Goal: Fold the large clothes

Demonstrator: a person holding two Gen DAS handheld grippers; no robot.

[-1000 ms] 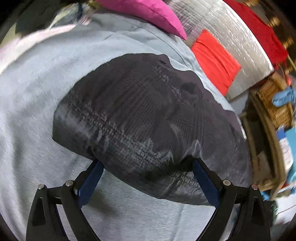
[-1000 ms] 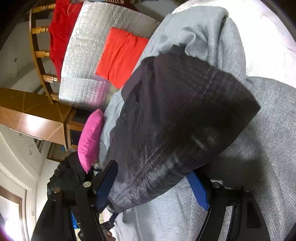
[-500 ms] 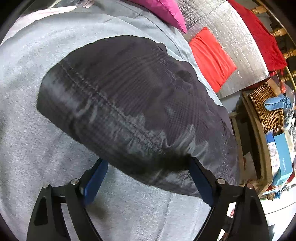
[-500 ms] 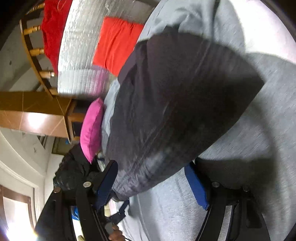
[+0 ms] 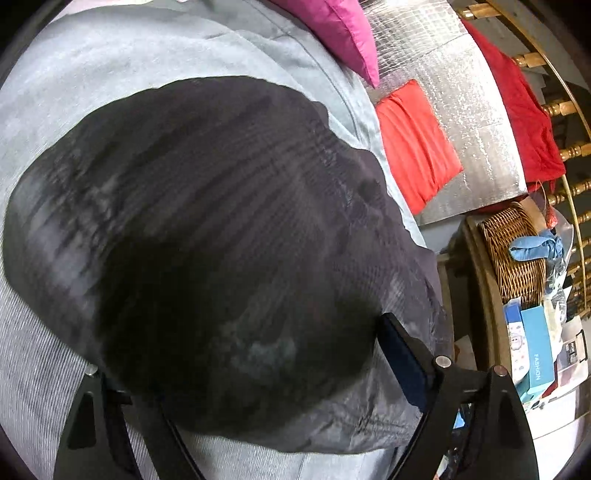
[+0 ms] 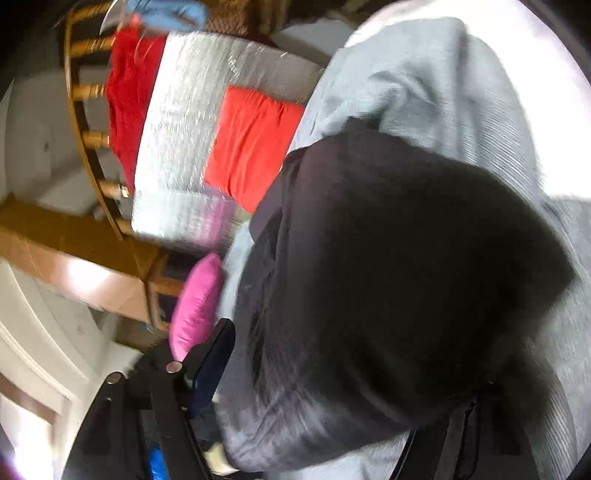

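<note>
Left gripper: jaws stand wide, low over the grey bed cover. Its 2 fingers straddle the near end of the dark garment.
Left gripper's fingers: we see 1 blue pad, right at the garment's edge. The other pad is buried under the cloth, so we cannot tell whether the pads press on it.
Right gripper: also spread wide over the grey bed cover, with the same dark garment bulging between its fingers.
Right gripper's fingers: we see 1 finger just beside the garment's paler lining. The other is lost in shadow under the fabric, so whether it grips we cannot tell.
Dark garment: it lies on the grey bed cover in a rounded, bulky heap and fills most of both wrist views. Its weave is ribbed, and a lighter grey lining shows along its near edge.
Pink cushion: at the far edge of the grey bed cover.
Silver quilted sheet: just beyond the grey bed cover's far side, with a red cushion lying on it.
Wicker basket: off the grey bed cover, well apart from it and past the silver sheet.
Sharpness: the right wrist view is blurred, so fine detail there is beyond us.
</note>
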